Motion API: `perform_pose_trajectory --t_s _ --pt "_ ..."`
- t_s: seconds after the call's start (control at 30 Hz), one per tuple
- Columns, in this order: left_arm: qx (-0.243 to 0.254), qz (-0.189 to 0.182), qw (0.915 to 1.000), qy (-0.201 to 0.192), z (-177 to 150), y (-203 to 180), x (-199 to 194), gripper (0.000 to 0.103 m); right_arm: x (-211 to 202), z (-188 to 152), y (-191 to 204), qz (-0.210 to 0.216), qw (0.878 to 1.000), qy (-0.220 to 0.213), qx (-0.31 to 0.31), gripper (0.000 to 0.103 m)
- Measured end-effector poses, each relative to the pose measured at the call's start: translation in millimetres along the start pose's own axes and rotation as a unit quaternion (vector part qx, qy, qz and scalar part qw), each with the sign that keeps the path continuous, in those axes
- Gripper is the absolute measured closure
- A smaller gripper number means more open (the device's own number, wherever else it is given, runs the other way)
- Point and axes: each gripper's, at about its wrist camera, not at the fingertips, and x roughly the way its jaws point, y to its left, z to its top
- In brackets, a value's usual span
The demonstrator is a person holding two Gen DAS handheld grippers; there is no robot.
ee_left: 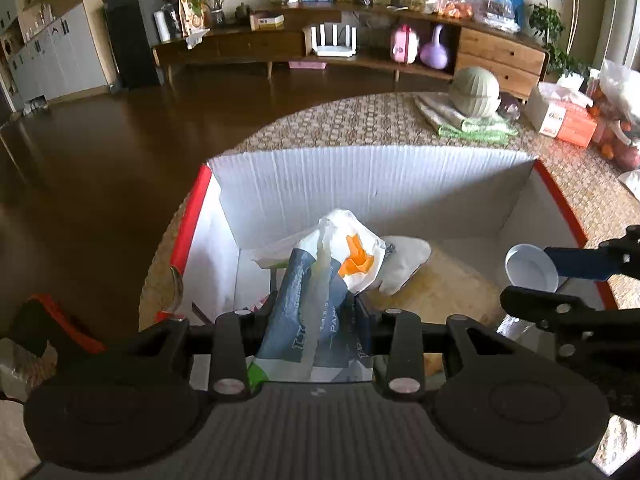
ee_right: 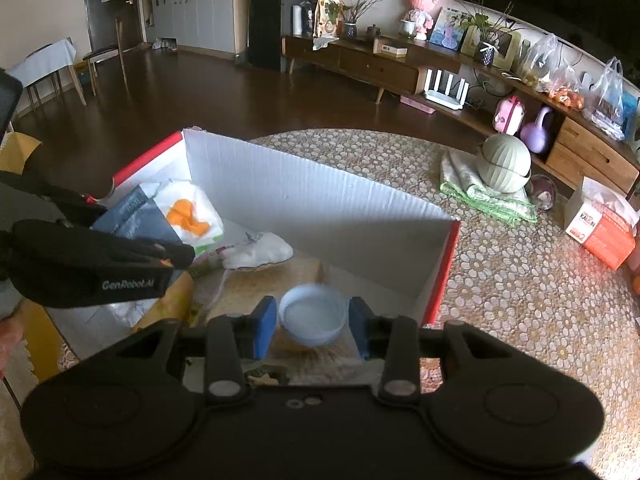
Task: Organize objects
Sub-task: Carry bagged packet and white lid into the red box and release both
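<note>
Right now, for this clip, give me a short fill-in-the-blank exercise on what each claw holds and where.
1. The left claw is shut on a blue and white plastic ____.
2. The right claw grips a small pale blue ____.
3. Both claws hang over the open ____ with white inner walls and red edges.
4. The green ribbed bowls rest on a folded ____.

Missing words: packet; bowl; box; cloth

Corrugated cardboard box (ee_left: 372,184) — matt white, glossy plastic bowl (ee_right: 313,314), crinkly plastic packet (ee_left: 320,280)
</note>
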Motion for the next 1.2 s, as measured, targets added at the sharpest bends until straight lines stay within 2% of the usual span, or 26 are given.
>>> perform_pose_trajectory --t_s 0.3,0.4,0.47,0.67,0.93,1.0,1.2 --pt "0.020 -0.010 0.9995 0.020 -7 -4 15 0.063 2 -3 -2 -0.005 1.000 0.000 0.004 0.048" --pt "0.024 -0.017 0.9993 0.022 -8 -4 15 0.054 -1 -5 -3 -0.004 1.000 -0.003 0.004 0.046" --pt "0.027 -0.022 0.9991 0.023 -10 -5 15 0.043 -5 -6 -3 -0.003 1.000 -0.006 0.004 0.044" --pt "0.017 -0.037 0.9991 0.015 -13 -5 9 0.032 -17 -11 -6 0.001 1.000 -0.013 0.007 0.039" --pt "0.009 -0.047 0.9987 -0.016 -19 -5 -14 0.031 -41 -18 -8 0.012 0.999 -0.031 0.014 0.039" --pt "0.008 -0.049 0.9984 -0.028 -21 -4 -23 0.031 -48 -20 -8 0.016 0.999 -0.038 0.013 0.035" --pt "0.005 -0.036 0.9967 -0.073 -30 -5 -52 0.031 -68 -27 -5 0.028 0.998 -0.058 0.012 0.032"
